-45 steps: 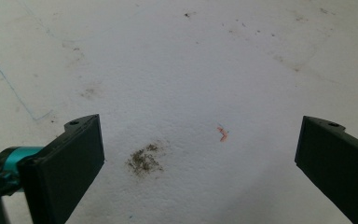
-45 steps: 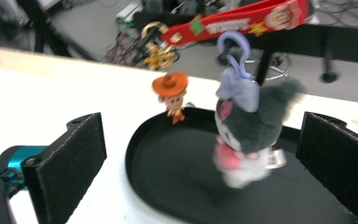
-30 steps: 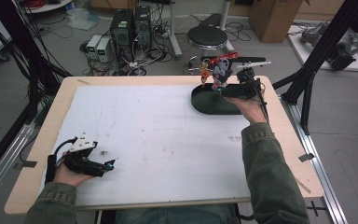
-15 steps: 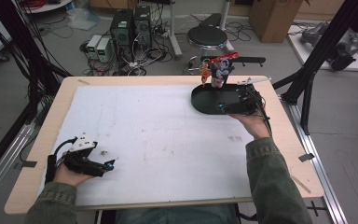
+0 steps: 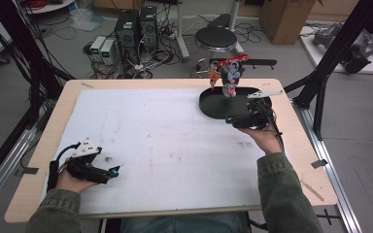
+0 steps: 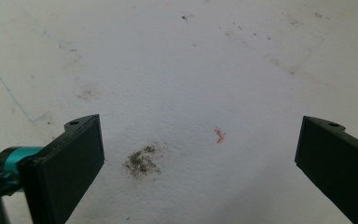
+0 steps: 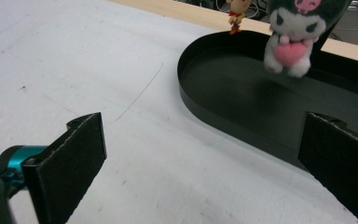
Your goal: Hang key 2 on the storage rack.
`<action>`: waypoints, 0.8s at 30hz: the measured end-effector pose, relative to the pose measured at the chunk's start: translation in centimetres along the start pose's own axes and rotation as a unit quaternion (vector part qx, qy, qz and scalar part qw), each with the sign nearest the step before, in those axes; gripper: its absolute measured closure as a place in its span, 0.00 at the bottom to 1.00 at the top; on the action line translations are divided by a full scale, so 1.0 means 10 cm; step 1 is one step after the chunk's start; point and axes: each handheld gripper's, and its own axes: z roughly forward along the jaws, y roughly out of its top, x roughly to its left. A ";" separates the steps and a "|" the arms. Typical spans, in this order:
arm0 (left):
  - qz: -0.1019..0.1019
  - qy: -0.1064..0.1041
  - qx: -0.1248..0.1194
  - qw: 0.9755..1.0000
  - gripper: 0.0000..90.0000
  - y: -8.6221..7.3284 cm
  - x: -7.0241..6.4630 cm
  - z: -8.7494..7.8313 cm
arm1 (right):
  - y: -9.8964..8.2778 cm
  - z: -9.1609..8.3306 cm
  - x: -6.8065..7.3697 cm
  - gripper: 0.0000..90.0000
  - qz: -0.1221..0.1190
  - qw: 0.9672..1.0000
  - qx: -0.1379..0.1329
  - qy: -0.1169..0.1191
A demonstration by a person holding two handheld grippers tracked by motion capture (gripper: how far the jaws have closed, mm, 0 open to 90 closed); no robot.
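Edges first: black oval tray [image 5: 209, 104] sits at the table's [image 5: 39, 194] two o'clock corner, close to the far edge and well in from the right one. Small plush toy [image 5: 230, 80] hangs over the tray's far rim, with a tiny figure [image 5: 213, 75] beside it. Right gripper [image 5: 230, 119], jaws spread wide and holding nothing, hovers at the tray's near wall. Left gripper [image 5: 119, 169], equally wide and empty, rests at eight o'clock. Between them the white mat [image 5: 165, 141] lies open. No readable writing.

A wooden table [image 5: 315, 160] carries a white sheet [image 5: 165, 141] and a black oval tray [image 5: 209, 104].
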 end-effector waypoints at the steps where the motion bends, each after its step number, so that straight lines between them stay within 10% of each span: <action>1: -0.001 0.000 -0.001 1.000 0.02 0.00 0.00 0.00 | -0.02 -0.01 0.01 0.01 0.000 1.000 0.001 0.000; 24: -0.003 0.000 -0.003 1.000 0.02 0.00 0.00 -0.01 | -0.59 -0.16 0.04 0.01 -0.003 1.000 -0.026 0.012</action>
